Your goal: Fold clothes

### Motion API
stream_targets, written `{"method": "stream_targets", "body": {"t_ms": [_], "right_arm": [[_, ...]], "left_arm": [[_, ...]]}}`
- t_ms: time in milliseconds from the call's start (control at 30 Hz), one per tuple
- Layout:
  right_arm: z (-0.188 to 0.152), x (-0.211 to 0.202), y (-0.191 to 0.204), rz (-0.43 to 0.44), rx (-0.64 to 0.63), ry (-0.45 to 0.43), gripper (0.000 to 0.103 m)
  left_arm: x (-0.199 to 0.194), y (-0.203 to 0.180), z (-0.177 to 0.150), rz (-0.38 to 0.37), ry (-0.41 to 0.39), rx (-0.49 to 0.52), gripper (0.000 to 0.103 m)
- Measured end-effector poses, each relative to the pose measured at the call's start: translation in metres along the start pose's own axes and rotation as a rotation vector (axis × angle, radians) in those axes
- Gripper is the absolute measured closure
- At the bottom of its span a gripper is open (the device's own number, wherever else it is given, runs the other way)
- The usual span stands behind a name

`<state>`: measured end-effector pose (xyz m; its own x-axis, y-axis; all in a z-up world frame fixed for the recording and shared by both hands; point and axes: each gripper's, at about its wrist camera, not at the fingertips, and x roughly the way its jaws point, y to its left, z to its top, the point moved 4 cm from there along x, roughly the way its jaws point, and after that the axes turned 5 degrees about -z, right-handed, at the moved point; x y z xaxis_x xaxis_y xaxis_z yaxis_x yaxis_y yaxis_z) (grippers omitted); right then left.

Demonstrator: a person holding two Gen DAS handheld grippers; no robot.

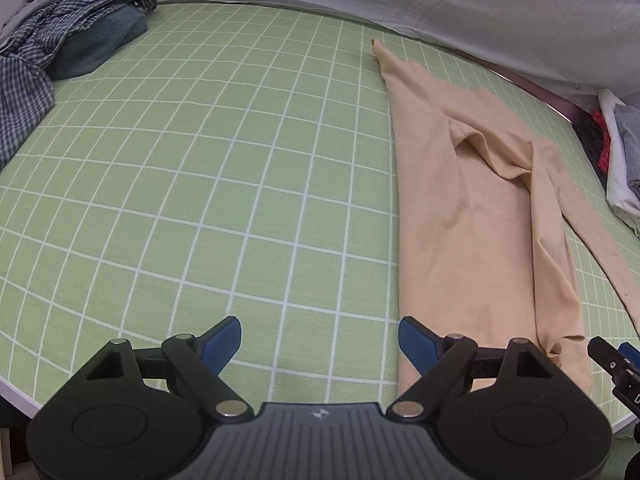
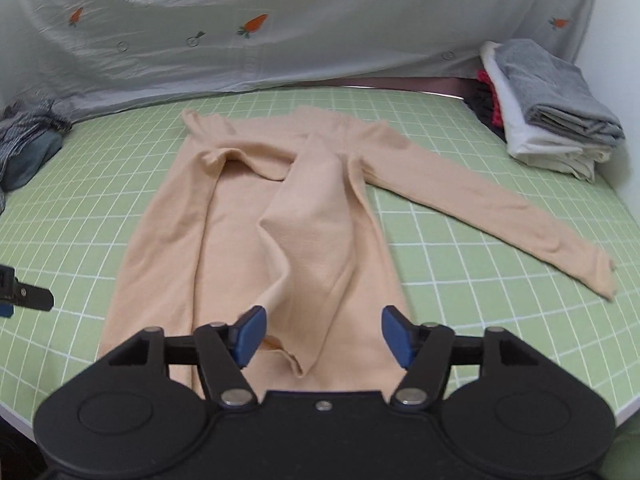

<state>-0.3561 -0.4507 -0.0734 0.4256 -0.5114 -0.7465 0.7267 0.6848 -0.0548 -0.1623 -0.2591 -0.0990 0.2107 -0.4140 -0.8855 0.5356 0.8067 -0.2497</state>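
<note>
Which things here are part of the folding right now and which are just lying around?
In the job: peach long-sleeved top, right hand-held gripper, left hand-held gripper.
Lying about: checked shirt heap, folded stack, carrot-print sheet.

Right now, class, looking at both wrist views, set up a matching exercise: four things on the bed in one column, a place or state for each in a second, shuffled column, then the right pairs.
Things:
1. peach long-sleeved top
2. grey folded towel
3. blue checked shirt
4. right hand-held gripper

Places or states:
A. crumpled at the far left of the bed
B. open, above the hem
C. on top of the folded stack at the far right
D. spread flat, one sleeve folded across the body

Pairs: 1-D, 2-C, 3-A, 4-B
</note>
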Motion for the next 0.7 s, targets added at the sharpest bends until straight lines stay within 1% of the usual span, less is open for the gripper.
{"method": "stream_targets", "body": {"t_ms": [33,100,133,167,200,233,367,433,500,600,700], "right_arm": [[-0.001,-0.002,-0.007,-0.012,0.031,0.001,0.026],[-0.001,-0.004,-0.023,-0.040,0.073,0.001,0.017],[-0.002,-0.004,-0.031,-0.055,0.089,-0.001,0.015],[-0.002,-0.003,-0.040,-0.070,0.105,-0.005,0.011],[-0.001,-0.001,-0.049,-0.085,0.121,-0.010,0.003],[-0.002,0.001,-0.058,-0.098,0.136,-0.015,0.000],[0.001,0.021,-0.097,-0.110,0.153,-0.002,0.000],[0.005,0.030,-0.119,-0.126,0.158,0.010,0.000],[0.009,0.036,-0.140,-0.122,0.159,0.008,0.000],[0.013,0.045,-0.170,-0.135,0.142,0.008,0.000],[0.014,0.052,-0.196,-0.150,0.154,0.020,0.000]], "left_arm": [[0.002,-0.005,0.000,-0.005,0.002,0.004,0.017],[0.006,-0.014,0.001,-0.016,0.007,0.011,0.017],[0.007,-0.020,0.003,-0.020,0.005,0.016,0.017],[0.009,-0.027,0.005,-0.022,-0.002,0.021,0.017],[0.011,-0.035,0.007,-0.024,-0.011,0.024,0.017],[0.014,-0.043,0.009,-0.024,-0.021,0.025,0.017],[0.026,-0.079,0.013,-0.027,-0.049,0.010,0.017],[0.032,-0.099,0.010,-0.028,-0.056,0.004,0.017],[0.039,-0.117,0.007,-0.027,-0.060,0.003,0.017],[0.050,-0.141,0.000,-0.036,-0.055,-0.012,0.017],[0.060,-0.159,-0.008,-0.061,-0.036,-0.027,0.017]]}}
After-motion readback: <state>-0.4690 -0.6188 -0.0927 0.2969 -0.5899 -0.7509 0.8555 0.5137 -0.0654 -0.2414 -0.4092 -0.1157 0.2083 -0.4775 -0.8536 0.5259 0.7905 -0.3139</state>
